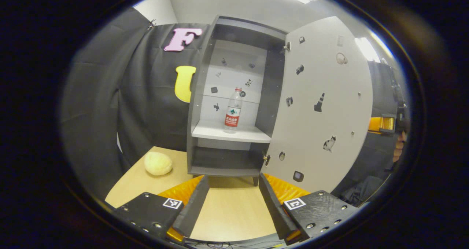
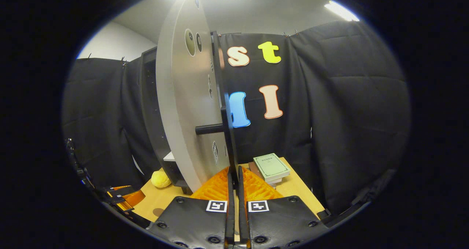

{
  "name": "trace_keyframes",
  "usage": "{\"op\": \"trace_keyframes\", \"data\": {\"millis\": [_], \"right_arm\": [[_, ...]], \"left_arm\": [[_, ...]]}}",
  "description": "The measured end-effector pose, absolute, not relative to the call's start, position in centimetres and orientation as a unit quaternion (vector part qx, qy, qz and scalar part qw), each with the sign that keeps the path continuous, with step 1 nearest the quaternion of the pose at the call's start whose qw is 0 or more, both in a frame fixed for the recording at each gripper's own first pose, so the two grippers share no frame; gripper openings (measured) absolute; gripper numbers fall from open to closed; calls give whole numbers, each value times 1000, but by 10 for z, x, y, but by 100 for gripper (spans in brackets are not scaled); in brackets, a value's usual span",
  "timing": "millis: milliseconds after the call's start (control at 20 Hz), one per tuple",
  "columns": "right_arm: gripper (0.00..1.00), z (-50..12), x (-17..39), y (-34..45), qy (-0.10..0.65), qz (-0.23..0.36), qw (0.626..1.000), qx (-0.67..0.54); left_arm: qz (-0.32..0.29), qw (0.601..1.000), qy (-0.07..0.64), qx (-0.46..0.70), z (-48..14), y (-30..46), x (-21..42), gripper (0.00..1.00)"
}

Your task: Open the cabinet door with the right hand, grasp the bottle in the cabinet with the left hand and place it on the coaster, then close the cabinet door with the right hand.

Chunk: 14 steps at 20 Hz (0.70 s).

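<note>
We have the cabinet door (image 1: 322, 106) open; ahead of our left tool (image 1: 234, 205), fingers apart, the bottle (image 1: 233, 111) waits; right tool (image 2: 233, 190) is pinched together.

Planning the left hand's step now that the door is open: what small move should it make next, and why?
Probably ease the left gripper forward and up toward the clear plastic water bottle with the red label. Its fingers are spread and empty over the wooden table, the bottle stands upright on the grey cabinet's shelf, and the grey cabinet door is swung wide.
</note>
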State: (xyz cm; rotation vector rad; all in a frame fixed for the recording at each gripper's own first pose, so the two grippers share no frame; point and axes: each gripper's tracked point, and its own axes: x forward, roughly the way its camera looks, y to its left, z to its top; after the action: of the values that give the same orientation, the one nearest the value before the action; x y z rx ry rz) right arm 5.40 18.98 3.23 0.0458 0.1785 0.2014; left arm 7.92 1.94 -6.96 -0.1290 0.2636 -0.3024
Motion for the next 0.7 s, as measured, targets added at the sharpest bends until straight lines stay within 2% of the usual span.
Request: {"op": "trace_keyframes", "data": {"millis": [150, 350, 500, 700], "right_arm": [[7, 31, 54, 183, 93, 78, 992, 17], [9, 30, 43, 173, 83, 40, 995, 27], [6, 19, 25, 155, 92, -7, 995, 29], [3, 7, -13, 125, 102, -81, 990, 51]], "left_arm": [[-172, 975, 121, -69, -59, 22, 105, 82], [-193, 972, 109, -72, -52, 34, 140, 85], [-199, 971, 105, -79, -49, 49, 161, 82], [-208, 968, 112, -80, -54, 70, 178, 85]]}}
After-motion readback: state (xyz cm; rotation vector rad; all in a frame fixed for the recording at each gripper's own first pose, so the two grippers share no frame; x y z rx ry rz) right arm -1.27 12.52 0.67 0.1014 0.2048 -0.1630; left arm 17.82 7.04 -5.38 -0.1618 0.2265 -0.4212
